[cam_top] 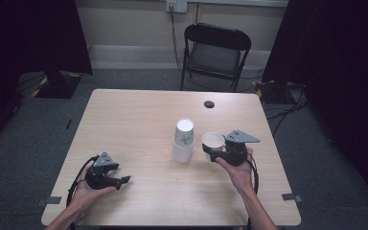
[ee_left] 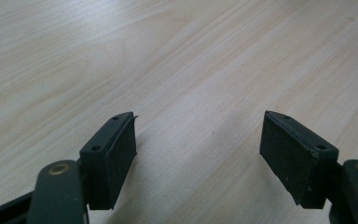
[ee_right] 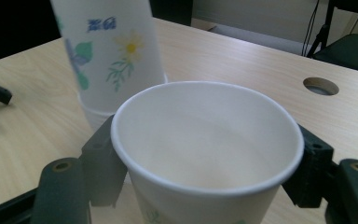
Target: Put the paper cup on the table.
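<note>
The right gripper (cam_top: 214, 154), right of centre, clasps an upright paper cup (cam_top: 213, 141) just right of the inverted cup stack (cam_top: 183, 140); the left gripper (cam_top: 120, 180), lower left, gapes empty.

High view overlooks table (cam_top: 139, 115); gripper views sit close, perhaps sharing it.

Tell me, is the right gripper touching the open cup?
Touching. In the right gripper view, the right gripper's jaws press both sides of the open cup.

A black folding chair (cam_top: 216, 51) stands behind the table (cam_top: 139, 120) on grey carpet.
</note>
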{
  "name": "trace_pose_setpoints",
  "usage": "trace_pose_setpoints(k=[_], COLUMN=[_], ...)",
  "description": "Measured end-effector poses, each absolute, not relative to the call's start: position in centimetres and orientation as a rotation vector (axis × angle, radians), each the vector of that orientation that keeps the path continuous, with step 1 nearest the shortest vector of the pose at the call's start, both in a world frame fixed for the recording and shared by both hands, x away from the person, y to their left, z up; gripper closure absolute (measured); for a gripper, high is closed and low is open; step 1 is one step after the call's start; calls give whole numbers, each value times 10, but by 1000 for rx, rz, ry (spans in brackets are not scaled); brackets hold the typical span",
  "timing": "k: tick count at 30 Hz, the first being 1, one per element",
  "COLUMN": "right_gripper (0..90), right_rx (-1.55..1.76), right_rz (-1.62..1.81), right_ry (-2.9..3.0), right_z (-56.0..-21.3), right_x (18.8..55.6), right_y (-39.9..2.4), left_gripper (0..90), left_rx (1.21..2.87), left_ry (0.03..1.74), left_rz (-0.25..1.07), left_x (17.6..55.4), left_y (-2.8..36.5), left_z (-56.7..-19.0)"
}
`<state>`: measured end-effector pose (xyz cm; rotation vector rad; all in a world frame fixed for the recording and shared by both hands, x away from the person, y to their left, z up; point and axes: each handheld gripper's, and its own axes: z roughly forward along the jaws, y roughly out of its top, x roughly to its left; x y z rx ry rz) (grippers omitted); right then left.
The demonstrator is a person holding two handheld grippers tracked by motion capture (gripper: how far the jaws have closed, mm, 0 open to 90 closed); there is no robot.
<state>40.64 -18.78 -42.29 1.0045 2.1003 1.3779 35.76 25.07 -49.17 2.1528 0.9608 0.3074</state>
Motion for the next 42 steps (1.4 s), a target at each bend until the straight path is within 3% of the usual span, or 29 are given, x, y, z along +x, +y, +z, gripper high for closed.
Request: trace_pose_setpoints(k=[7,20,31,42], right_gripper=[291,290,288,278], right_rx=[1036,1123,1137,1146], right_rz=[1372,1279,1258,1251], right_ry=[2078,2039,2072,2058], right_z=[-421,-435,-462,-471], right_x=[430,478,488,481], right_y=[-190,-192,-167,-169], left_gripper=[235,163,149,149], left_rx=[2184,2135,2129,2131], left_ry=[942,965,983,985], left_rz=[394,422,425,427], left_x=[359,360,360,361], left_y=[245,243,243,243], left_z=[-495,-501,-501,-501])
